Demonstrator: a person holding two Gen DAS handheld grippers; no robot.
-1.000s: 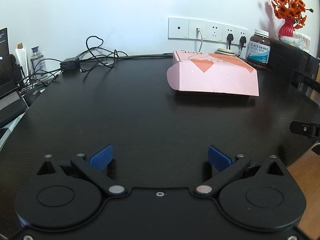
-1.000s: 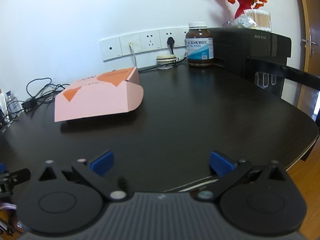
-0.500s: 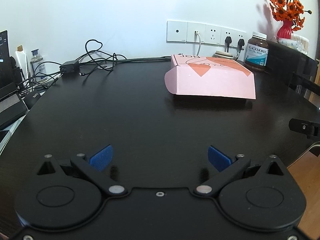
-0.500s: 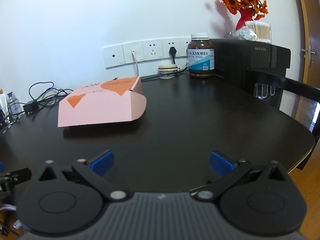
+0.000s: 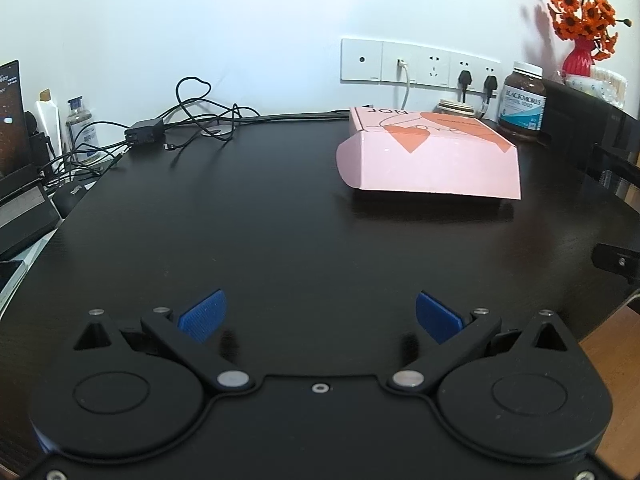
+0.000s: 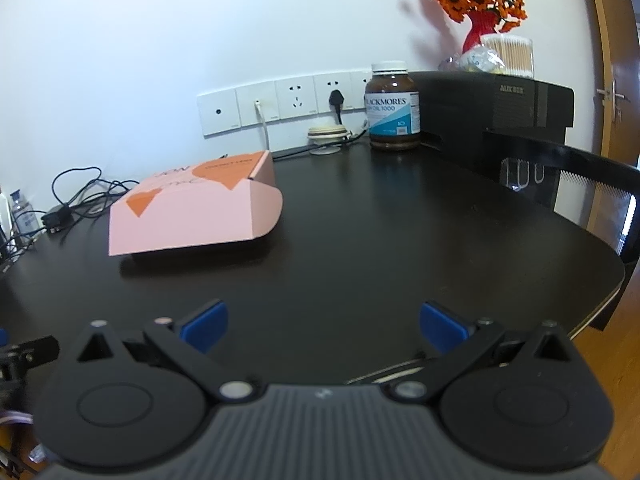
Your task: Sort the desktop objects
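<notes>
White wall with a row of sockets [image 5: 420,67] runs behind a dark desk [image 5: 280,232], and most of the desk surface is bare. A pink box [image 5: 430,158] lies toward the back, closed, with its front flap hanging a little over its own shadow. It sits well apart from both tools, so nothing is in reach yet.

A brown bottle [image 6: 394,106] stands at the back by the wall, near the sockets and beside a black cabinet [image 6: 496,100], probably parked there to keep the middle free. Black cables [image 5: 192,120] and an adapter are gathered at the far left edge, close to the plugs that feed them. On the cabinet stands a red vase [image 6: 478,30] with orange flowers, out of the working area.

The left hand-held gripper [image 5: 320,314] hovers low over the near part of the desk with its blue pads spread wide and nothing between them. The right hand-held gripper [image 6: 324,322] is the same: jaws apart, empty, near the front edge. Both point toward the back, the box lying right of centre for the left one and left of centre for the right one.

Judging from this, the sorting has no object in hand at present, and the box looks the likeliest next target; its wide flat body may need both tools.
</notes>
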